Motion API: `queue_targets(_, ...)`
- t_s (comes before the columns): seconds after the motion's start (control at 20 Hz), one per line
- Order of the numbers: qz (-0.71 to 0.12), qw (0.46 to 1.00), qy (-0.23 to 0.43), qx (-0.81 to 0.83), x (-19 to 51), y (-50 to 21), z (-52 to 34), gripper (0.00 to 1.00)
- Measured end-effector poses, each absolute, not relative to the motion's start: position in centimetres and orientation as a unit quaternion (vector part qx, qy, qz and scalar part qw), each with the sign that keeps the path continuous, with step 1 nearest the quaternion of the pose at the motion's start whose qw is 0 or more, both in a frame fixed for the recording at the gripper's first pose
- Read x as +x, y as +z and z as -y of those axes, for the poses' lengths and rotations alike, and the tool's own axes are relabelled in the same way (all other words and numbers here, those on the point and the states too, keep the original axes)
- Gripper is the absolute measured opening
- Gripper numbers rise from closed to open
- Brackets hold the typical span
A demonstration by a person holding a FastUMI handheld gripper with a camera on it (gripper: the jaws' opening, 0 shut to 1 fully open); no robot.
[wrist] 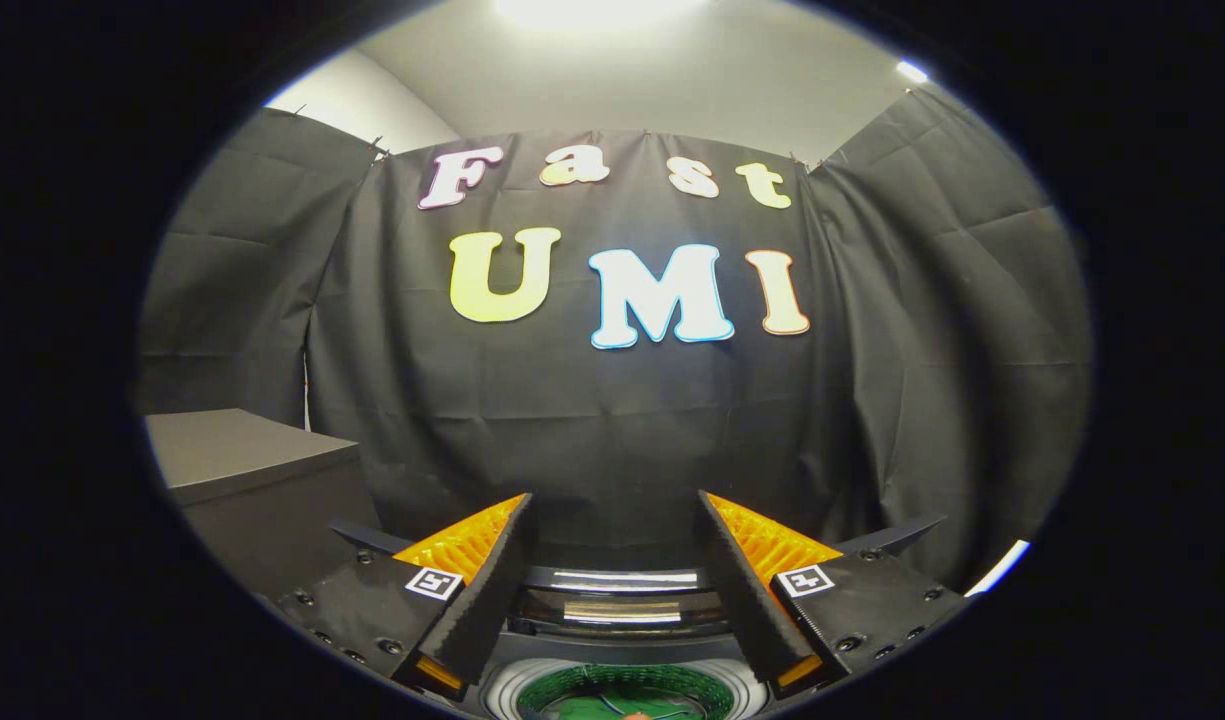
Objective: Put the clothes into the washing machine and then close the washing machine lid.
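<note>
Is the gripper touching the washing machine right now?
Cannot tell. In the gripper view the gripper is open, nothing between its fingers, hanging over the washing machine with its lid up; the fingers overlap it, hiding any gap.

Dim booth — overhead glare, fisheye bending.

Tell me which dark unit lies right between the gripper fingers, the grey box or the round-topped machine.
The washing machine, its green-lined round opening between the open fingers; the grey box sits off beside them.
</note>
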State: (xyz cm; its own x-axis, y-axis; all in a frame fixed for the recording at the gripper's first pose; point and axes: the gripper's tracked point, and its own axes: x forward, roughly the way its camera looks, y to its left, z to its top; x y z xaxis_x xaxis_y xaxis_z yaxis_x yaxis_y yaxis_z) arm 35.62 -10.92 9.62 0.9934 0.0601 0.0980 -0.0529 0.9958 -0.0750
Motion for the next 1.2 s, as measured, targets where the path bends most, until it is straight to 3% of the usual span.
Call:
queue_targets(0.4, 0.054, 0.997, 0.032, -0.035, 32.1, 6.8, 11.0, 0.98)
queue_targets(0.6, -0.038, 0.998, 0.029, -0.036, 30.0, -0.4, 11.5, 0.98)
queue_targets(0.9, -0.012, 0.999, 0.024, -0.037, 22.0, -4.3, 11.8, 0.98)
queue_targets(1.2, 0.033, 0.999, 0.018, -0.033, 11.9, -3.3, 11.5, 0.97)
